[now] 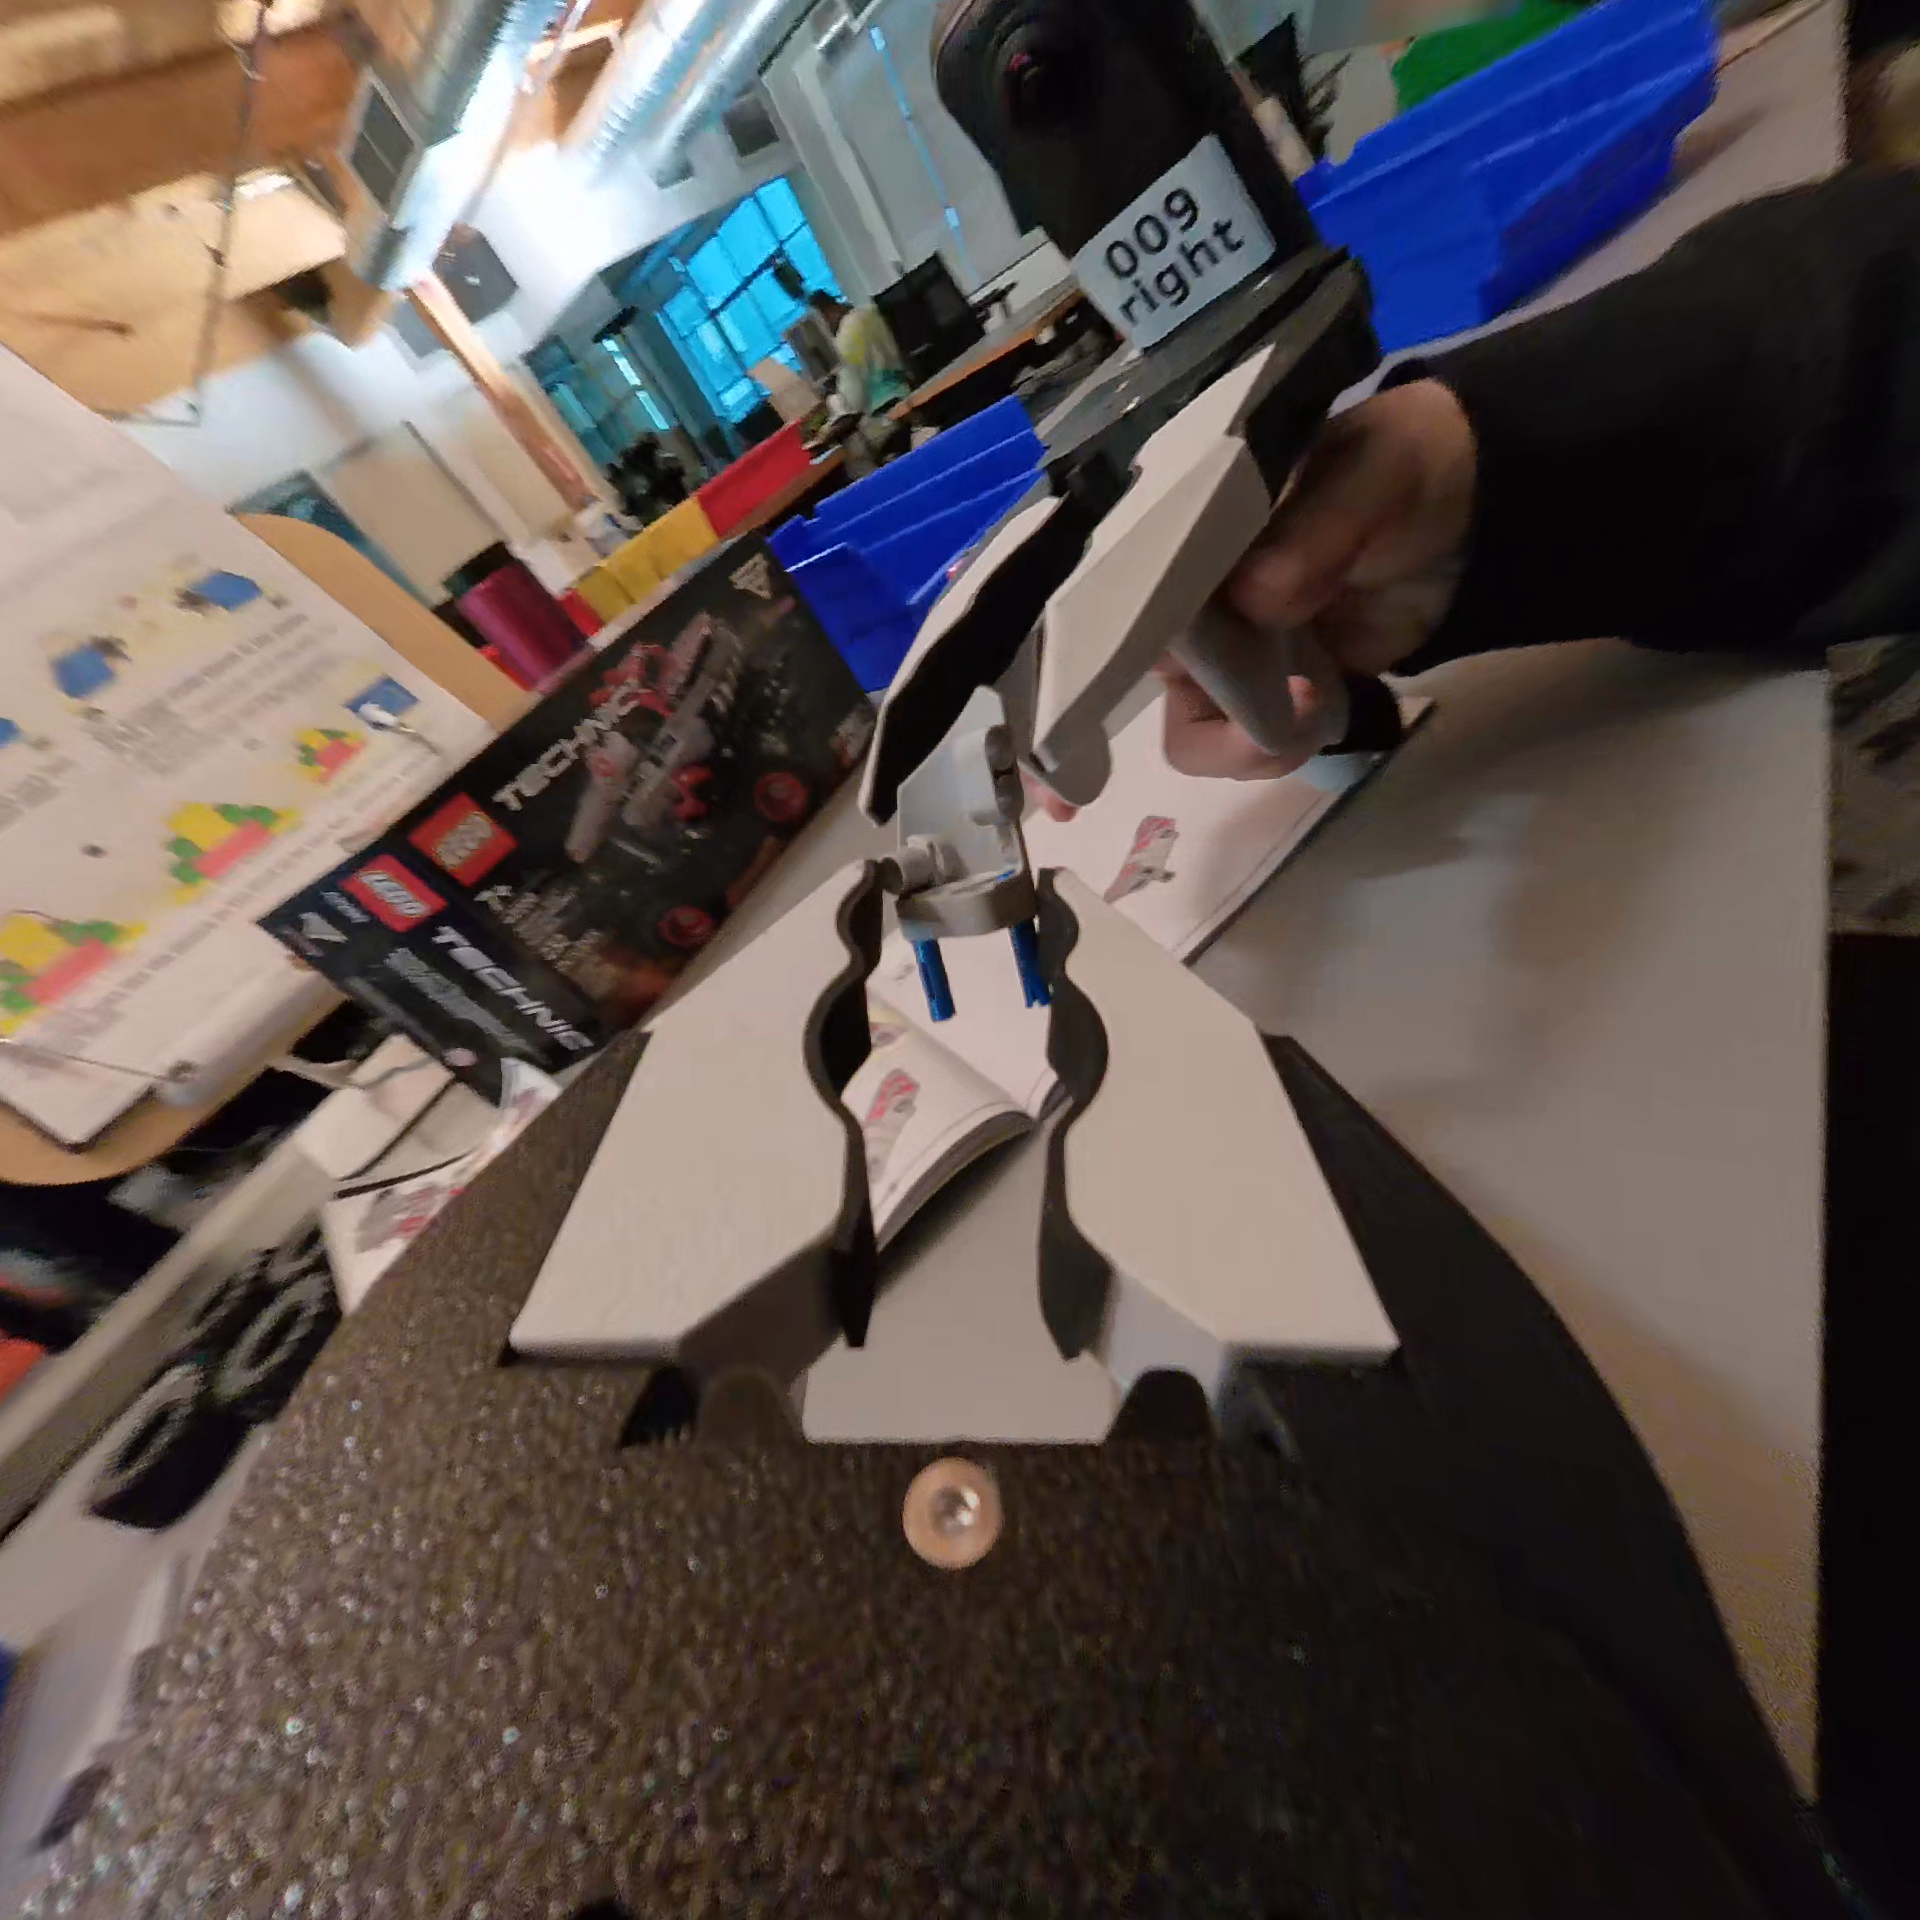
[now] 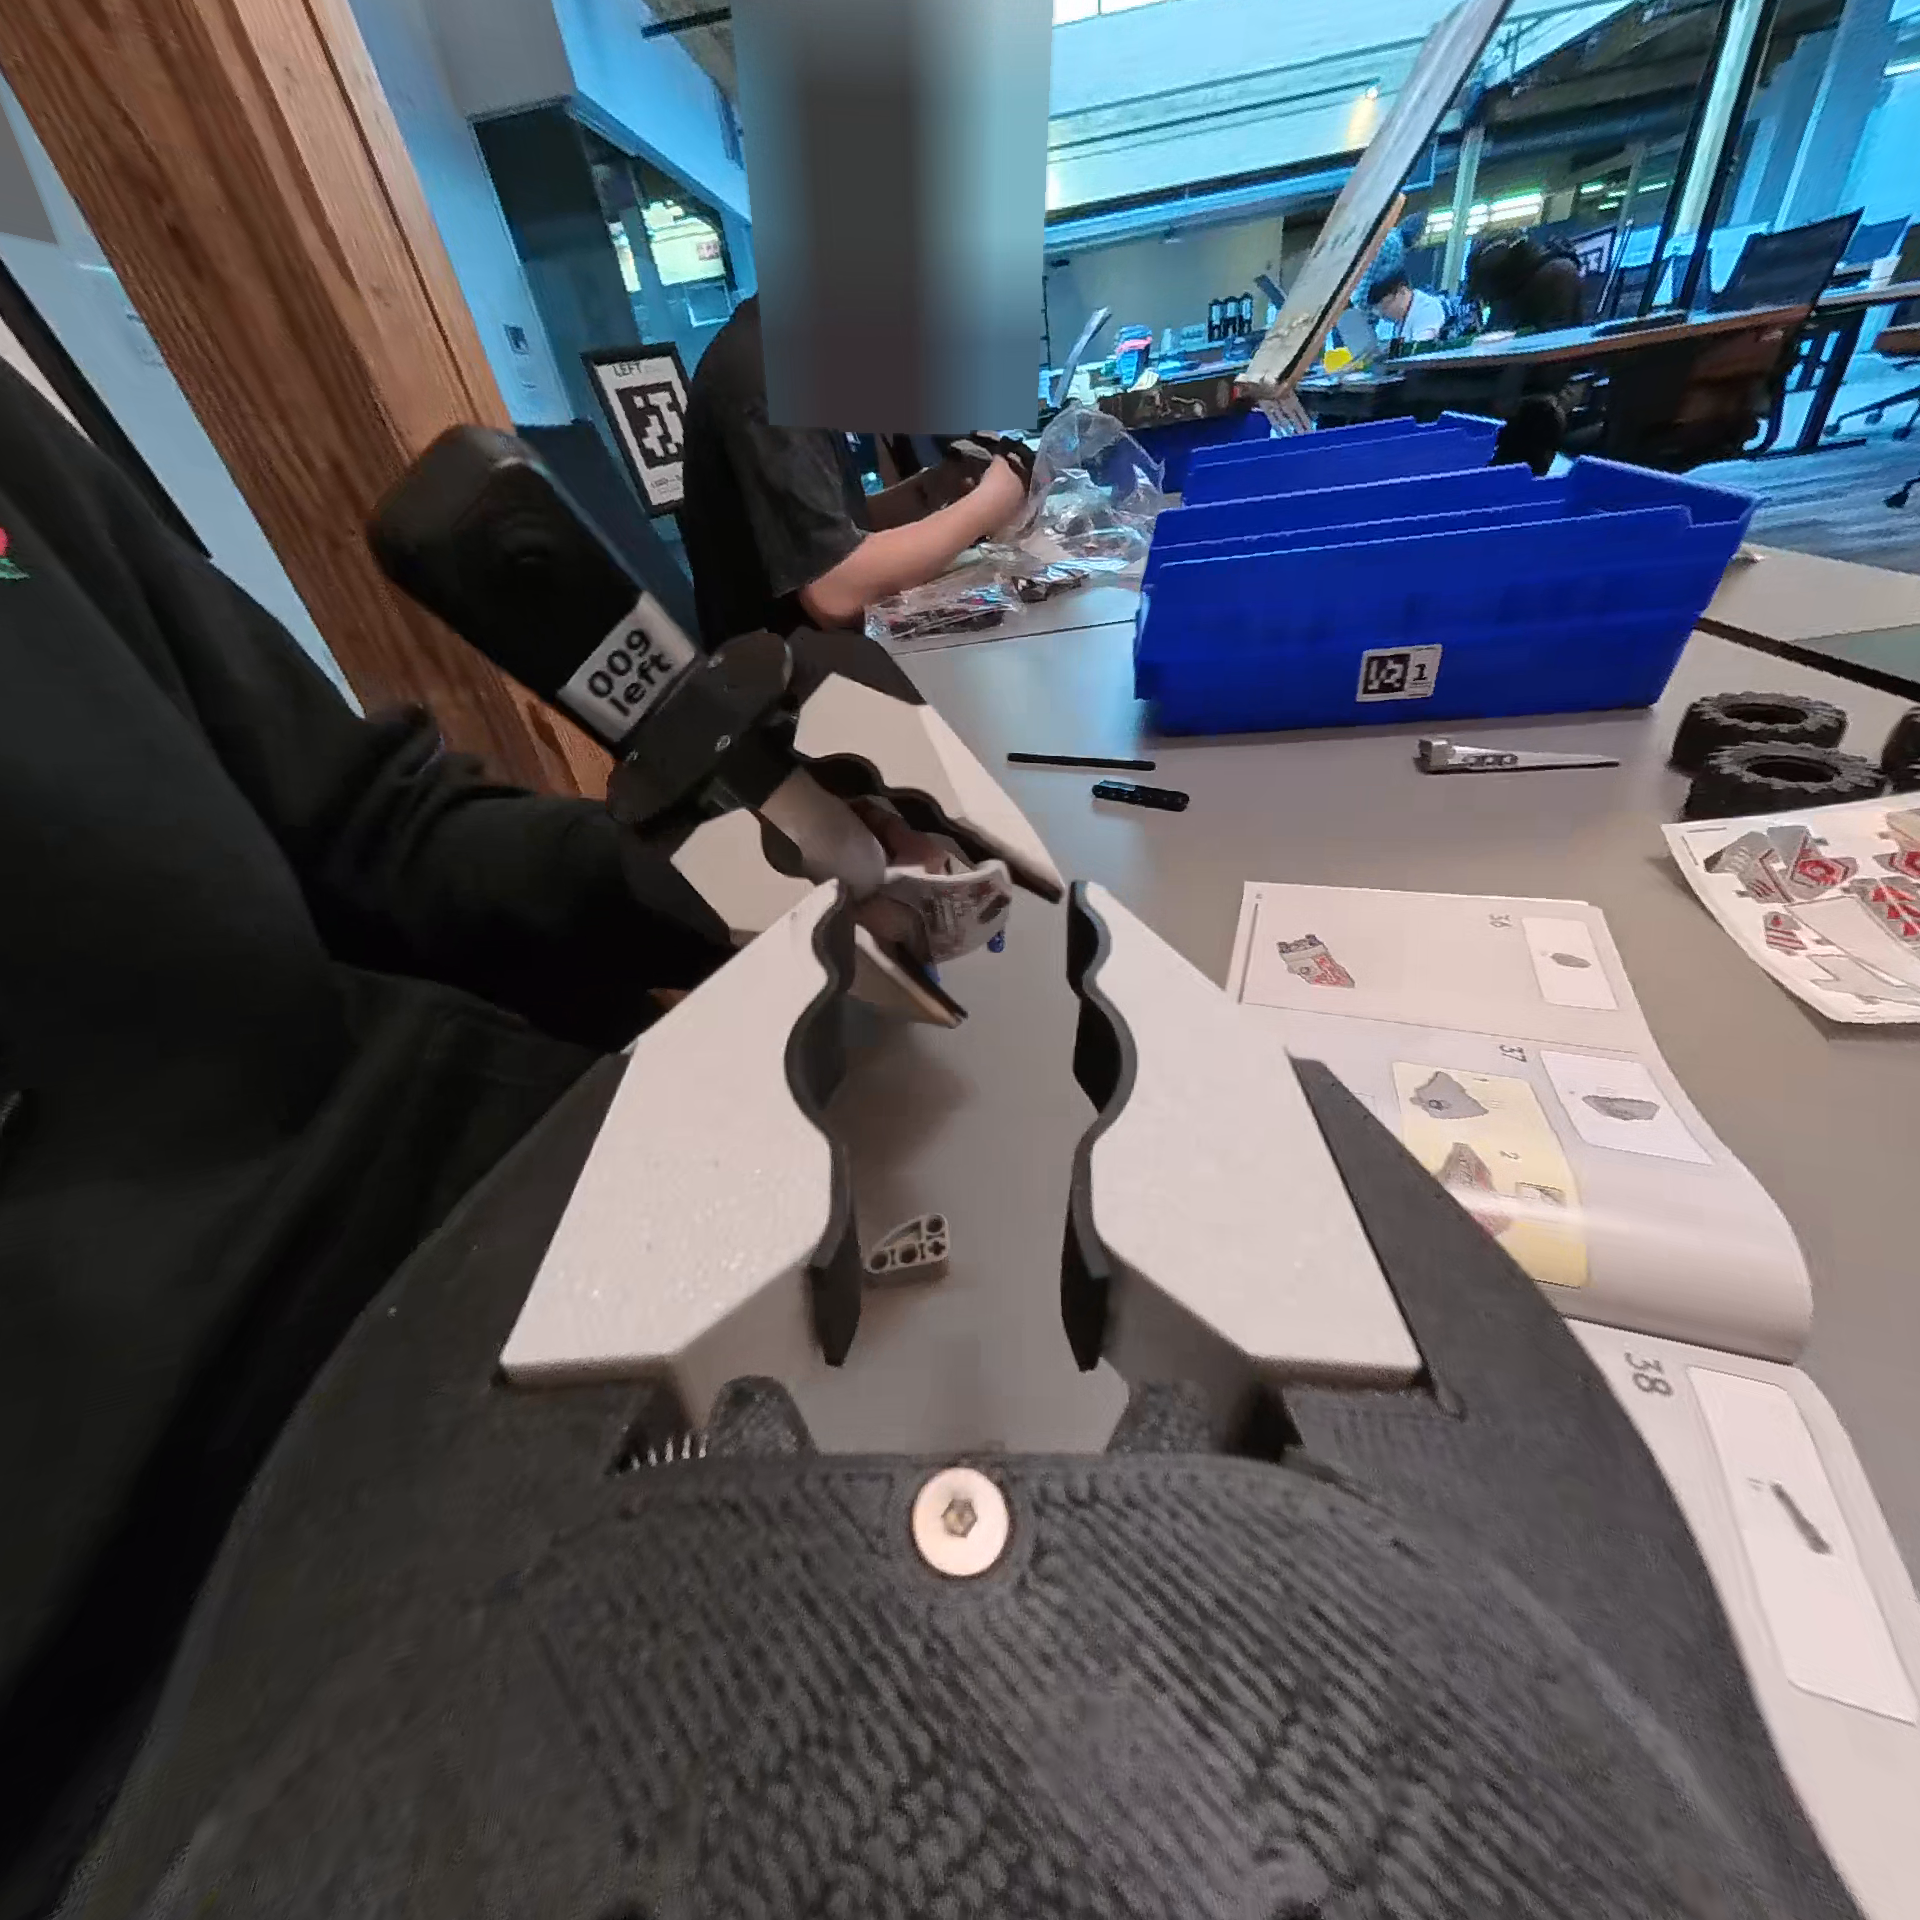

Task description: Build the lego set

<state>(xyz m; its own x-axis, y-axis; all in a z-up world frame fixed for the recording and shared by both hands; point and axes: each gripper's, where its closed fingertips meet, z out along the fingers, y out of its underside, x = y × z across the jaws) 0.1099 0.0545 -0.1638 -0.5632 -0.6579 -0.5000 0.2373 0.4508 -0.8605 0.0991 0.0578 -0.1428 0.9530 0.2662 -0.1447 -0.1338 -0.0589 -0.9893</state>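
My left gripper (image 1: 956, 883) is shut on a grey lego assembly (image 1: 961, 909) with two blue pins pointing down, held above the table. In the right wrist view the same assembly (image 2: 951, 904) shows a stickered grey panel in the left gripper (image 2: 982, 930). My right gripper (image 2: 956, 909) is open, its fingertips on either side of that assembly, and its left finger is close to it. In the left wrist view the right gripper (image 1: 977, 790) comes down from the upper right onto the top of the assembly. A small grey lego piece (image 2: 909, 1247) lies on the table under the right gripper.
An open instruction booklet (image 2: 1455, 1091) lies to the right, with a sticker sheet (image 2: 1818, 914) beyond it. Black tyres (image 2: 1766, 727), a grey wedge (image 2: 1507, 756), a black axle (image 2: 1081, 764) and blue bins (image 2: 1434, 592) are farther back. The lego box (image 1: 623, 810) stands on the left. A person sits across the table. Less than 4 cm separates the two grippers' tips. It is some 8 centimeters from my left tips to the small grey lego piece (image 2: 909, 1247).
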